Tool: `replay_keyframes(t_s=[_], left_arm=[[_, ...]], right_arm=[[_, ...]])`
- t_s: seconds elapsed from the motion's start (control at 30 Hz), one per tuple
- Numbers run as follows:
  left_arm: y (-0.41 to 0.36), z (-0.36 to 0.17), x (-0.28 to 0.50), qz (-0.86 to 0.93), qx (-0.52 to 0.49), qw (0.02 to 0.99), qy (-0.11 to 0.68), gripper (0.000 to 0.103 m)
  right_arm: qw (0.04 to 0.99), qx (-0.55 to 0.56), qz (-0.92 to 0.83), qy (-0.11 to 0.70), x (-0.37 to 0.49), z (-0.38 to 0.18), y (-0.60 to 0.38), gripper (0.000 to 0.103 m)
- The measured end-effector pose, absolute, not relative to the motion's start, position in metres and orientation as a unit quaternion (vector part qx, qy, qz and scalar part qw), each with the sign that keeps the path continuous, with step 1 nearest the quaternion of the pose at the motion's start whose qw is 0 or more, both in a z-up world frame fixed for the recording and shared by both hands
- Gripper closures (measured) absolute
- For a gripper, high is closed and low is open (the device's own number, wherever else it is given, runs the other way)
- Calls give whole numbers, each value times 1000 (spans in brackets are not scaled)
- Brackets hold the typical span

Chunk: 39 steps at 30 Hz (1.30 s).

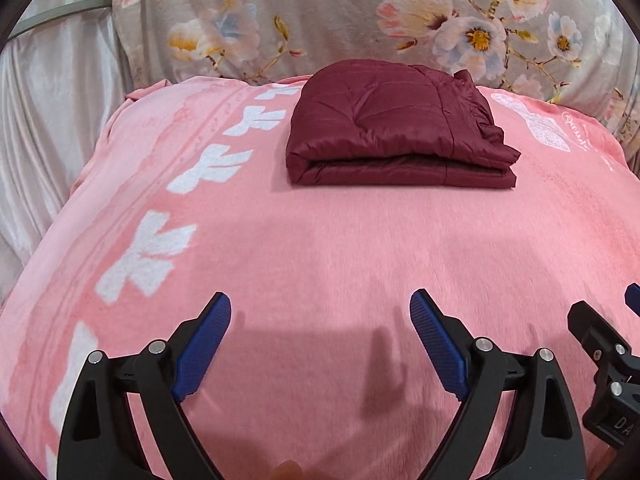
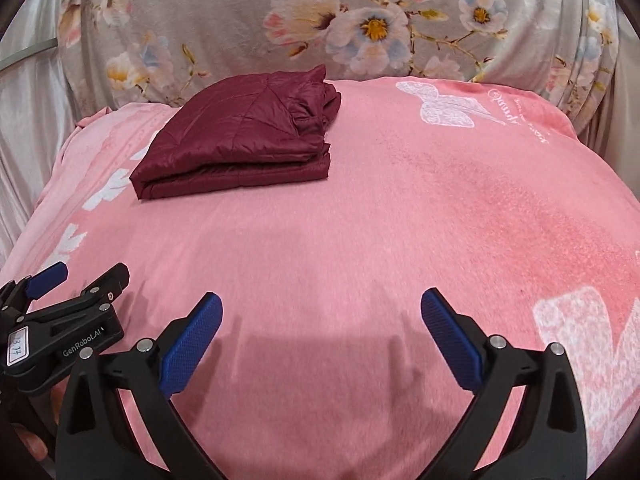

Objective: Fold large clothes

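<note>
Left wrist view: left gripper (image 1: 320, 300) spread wide, blue pads (image 1: 202, 352) pinching nothing, hovering above near edge of pink fleece blanket with white bows (image 1: 320, 240). Right wrist view: right gripper (image 2: 320, 300) likewise splayed and empty. Further out, toward far edge: maroon quilted padded jacket (image 1: 394, 136), folded into compact layered rectangle, well apart from both grippers. Beyond: grey floral bedding (image 1: 340, 12). Judged finished, or nearly; perhaps tidying bunched right side left.

jacket (image 1: 396, 136): dark maroon, quilted stitch lines
blanket (image 1: 320, 240): pink, white bow shapes along the left side
sheet (image 1: 320, 12): grey, pink, white and blue flowers
curtain (image 1: 52, 120): silvery white
gripper pads (image 1: 202, 350): blue, on black arms
</note>
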<state>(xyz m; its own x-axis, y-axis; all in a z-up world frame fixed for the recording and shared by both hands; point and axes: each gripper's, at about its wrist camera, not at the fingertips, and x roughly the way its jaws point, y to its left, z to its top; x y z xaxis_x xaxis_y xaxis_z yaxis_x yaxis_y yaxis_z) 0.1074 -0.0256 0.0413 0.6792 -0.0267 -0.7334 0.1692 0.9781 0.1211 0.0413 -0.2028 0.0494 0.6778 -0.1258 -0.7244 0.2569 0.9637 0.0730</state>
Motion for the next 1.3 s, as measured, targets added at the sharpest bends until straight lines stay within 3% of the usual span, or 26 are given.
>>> replay_keyframes(t_s=[1.3], left_arm=[[-32, 39, 92, -40, 120, 912, 390, 15]], right_arm=[[905, 34, -114, 408, 40, 44, -187, 6]])
